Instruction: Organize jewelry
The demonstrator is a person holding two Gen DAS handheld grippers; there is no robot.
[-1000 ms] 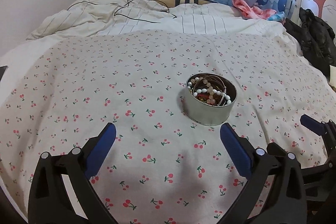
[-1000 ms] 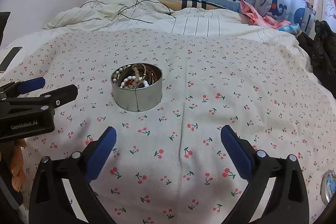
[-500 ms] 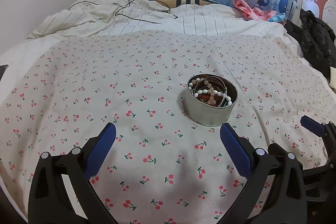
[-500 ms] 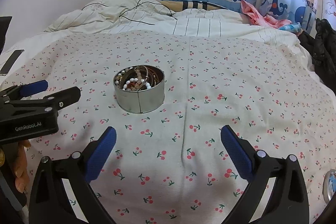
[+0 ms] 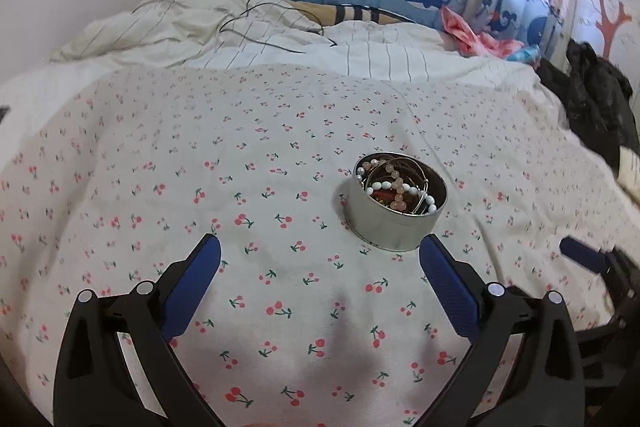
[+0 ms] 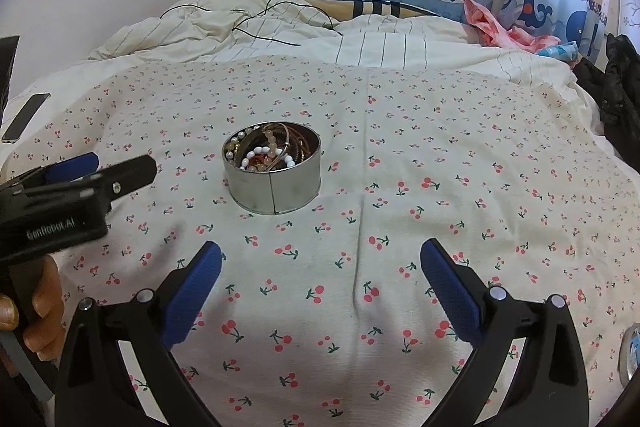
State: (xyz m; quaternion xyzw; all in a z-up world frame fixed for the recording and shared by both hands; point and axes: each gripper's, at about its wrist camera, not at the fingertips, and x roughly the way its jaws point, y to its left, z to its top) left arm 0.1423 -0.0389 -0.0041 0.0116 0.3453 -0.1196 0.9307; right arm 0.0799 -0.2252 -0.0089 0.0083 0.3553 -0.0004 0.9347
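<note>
A round metal tin (image 5: 396,223) stands upright on the cherry-print bedsheet (image 5: 240,187); it also shows in the right wrist view (image 6: 276,187). Bead bracelets and bangles (image 5: 396,189) fill it, also seen from the right (image 6: 272,151). My left gripper (image 5: 320,259) is open and empty, with the tin just ahead of its right finger. My right gripper (image 6: 320,259) is open and empty, with the tin ahead and to the left. The left gripper's body (image 6: 72,199) shows at the left edge of the right wrist view.
A crumpled striped duvet (image 6: 280,27) with a black cable (image 6: 280,15) lies at the back. Black clothing (image 5: 592,107) is piled at the right edge. A phone (image 6: 26,117) lies at the far left. A round lid (image 6: 632,355) sits at the right edge.
Both grippers have drifted slightly closer to the tin, which sits a little lower in both views. Both stay open. The tin has not moved on the sheet.
</note>
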